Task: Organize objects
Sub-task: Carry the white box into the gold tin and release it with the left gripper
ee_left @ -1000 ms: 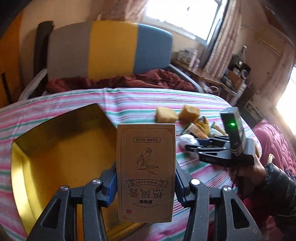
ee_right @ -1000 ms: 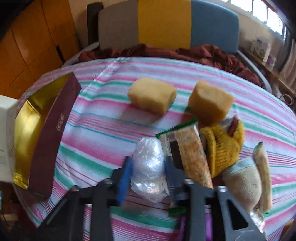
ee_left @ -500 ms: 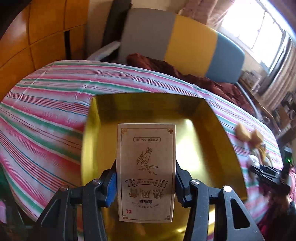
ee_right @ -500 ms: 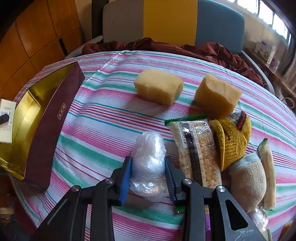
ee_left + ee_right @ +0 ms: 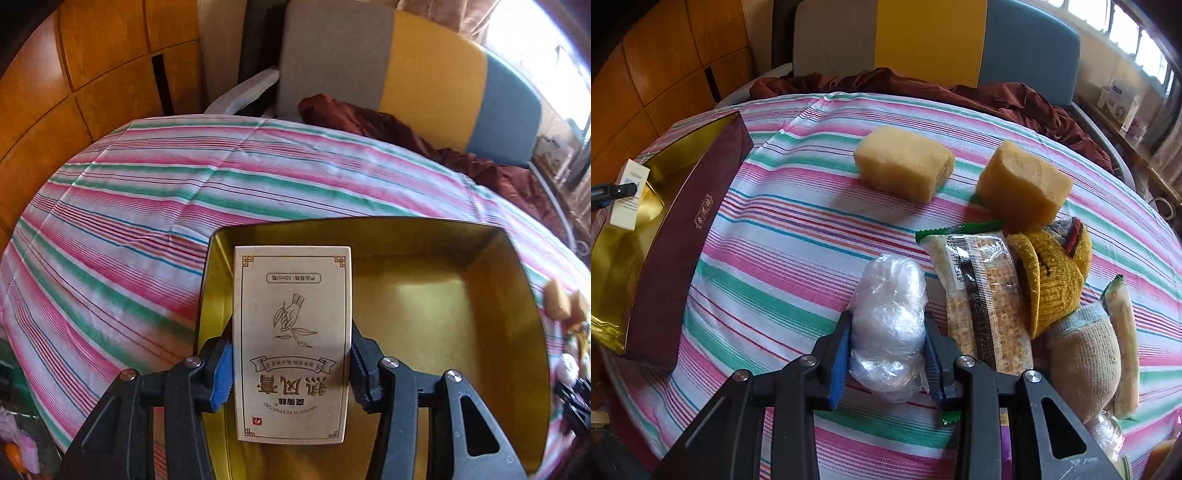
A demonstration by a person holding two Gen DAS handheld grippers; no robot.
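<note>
Now the left tool (image 5: 291, 373) is clenched on a tan card box (image 5: 292, 343), with its blue pads pressed on both long sides. That box hangs over the left part of the gold tray (image 5: 491, 317), and I cannot tell if it touches the tray floor. The tray sits on the striped cloth (image 5: 140, 229) that covers the bench. Over to the right, the right tool (image 5: 888, 354) is squeezing a clear plastic bundle (image 5: 890, 317) that rests on the cloth. Just right of the bundle lies a cracker pack (image 5: 982, 295), then a yellow knit sock (image 5: 1056, 273) (partly on a grey sock (image 5: 1086, 362)). Two yellow sponges (image 5: 905, 166) sit farther away.
</note>
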